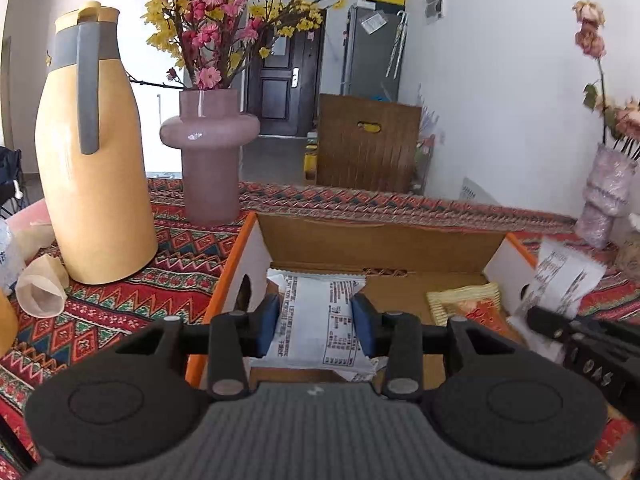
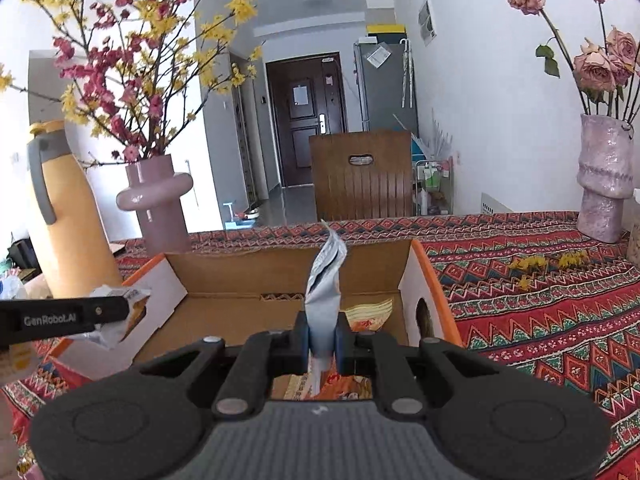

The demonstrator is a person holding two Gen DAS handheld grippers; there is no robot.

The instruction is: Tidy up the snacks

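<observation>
An open cardboard box (image 1: 380,236) with orange edges stands on the patterned tablecloth. My left gripper (image 1: 316,320) is shut on a flat white snack packet (image 1: 312,340) with black print, held over the box's left part. An orange and yellow snack packet (image 1: 468,308) lies inside the box at the right. My right gripper (image 2: 322,332) is shut on a silvery white packet (image 2: 326,280) that stands up edge-on over the box (image 2: 280,268). In the left wrist view that packet (image 1: 564,280) shows at the box's right wall. The left gripper (image 2: 124,308) enters the right wrist view from the left.
A tall yellow jug (image 1: 92,168) and a pink vase of flowers (image 1: 210,148) stand left of the box, with paper cups (image 1: 40,288) near them. A lilac vase of roses (image 2: 604,184) stands at the far right. A wooden chair (image 2: 360,176) is beyond the table.
</observation>
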